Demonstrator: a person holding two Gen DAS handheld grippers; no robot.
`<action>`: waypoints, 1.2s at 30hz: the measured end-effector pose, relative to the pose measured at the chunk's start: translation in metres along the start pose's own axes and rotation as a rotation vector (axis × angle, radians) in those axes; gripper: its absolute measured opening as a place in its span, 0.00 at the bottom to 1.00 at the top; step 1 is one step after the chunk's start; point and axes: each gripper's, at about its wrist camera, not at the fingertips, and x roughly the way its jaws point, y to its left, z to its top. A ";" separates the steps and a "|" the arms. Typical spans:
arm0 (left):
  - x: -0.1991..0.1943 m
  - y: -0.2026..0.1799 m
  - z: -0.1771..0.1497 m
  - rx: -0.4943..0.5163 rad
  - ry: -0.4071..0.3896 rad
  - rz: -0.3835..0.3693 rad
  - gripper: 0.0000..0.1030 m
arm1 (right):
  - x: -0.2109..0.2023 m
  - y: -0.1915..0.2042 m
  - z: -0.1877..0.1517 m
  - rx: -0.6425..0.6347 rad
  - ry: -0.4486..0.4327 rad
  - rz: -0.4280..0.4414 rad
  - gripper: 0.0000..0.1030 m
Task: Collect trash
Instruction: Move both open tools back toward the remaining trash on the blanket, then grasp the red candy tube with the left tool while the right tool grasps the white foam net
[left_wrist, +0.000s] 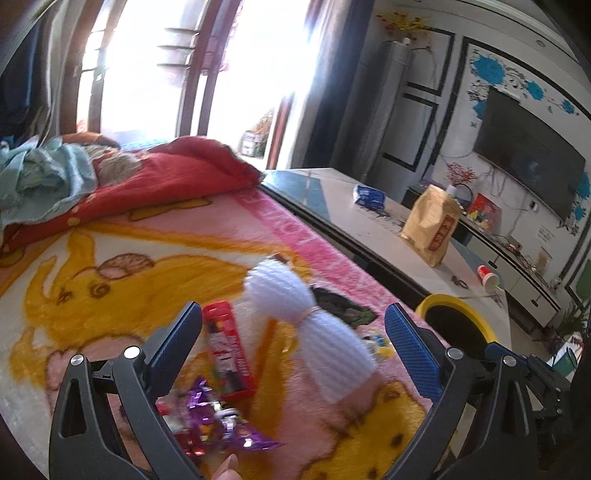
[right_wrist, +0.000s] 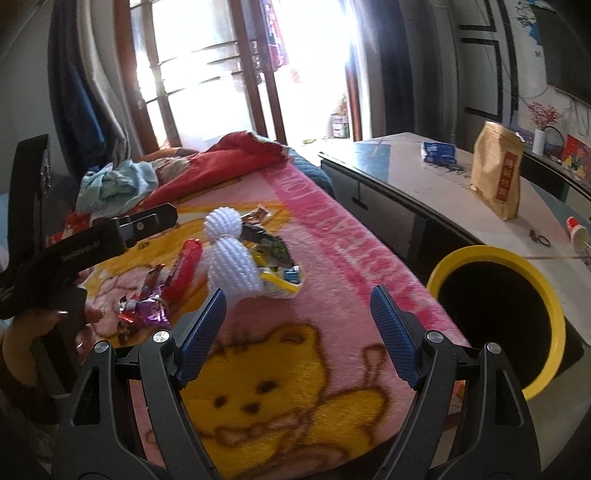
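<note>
Left gripper (left_wrist: 293, 334) jaws wide apart over the pink blanket (left_wrist: 110, 258), nothing clamped. Trash pile on blanket, left to right: purple foil wrappers (left_wrist: 218, 417), red wrapper (left_wrist: 227, 350), white foam net (left_wrist: 314, 332) tied at its middle, dark green wrapper (left_wrist: 343, 308), yellow packet (right_wrist: 280, 284). Right gripper (right_wrist: 299, 312) jaws also wide apart and empty, just short of the pile. Yellow-rimmed bin (right_wrist: 498, 314) right of the blanket edge, beside a table (right_wrist: 443, 192) with a brown bag (right_wrist: 498, 170)
</note>
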 end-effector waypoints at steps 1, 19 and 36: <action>0.001 0.005 0.000 -0.010 0.005 0.009 0.93 | 0.002 0.003 0.000 -0.008 0.004 0.007 0.70; 0.022 0.061 -0.003 -0.140 0.133 -0.010 0.85 | 0.056 0.048 -0.002 -0.062 0.094 0.093 0.66; 0.068 0.074 -0.016 -0.242 0.274 -0.092 0.58 | 0.087 0.048 -0.001 -0.024 0.146 0.091 0.41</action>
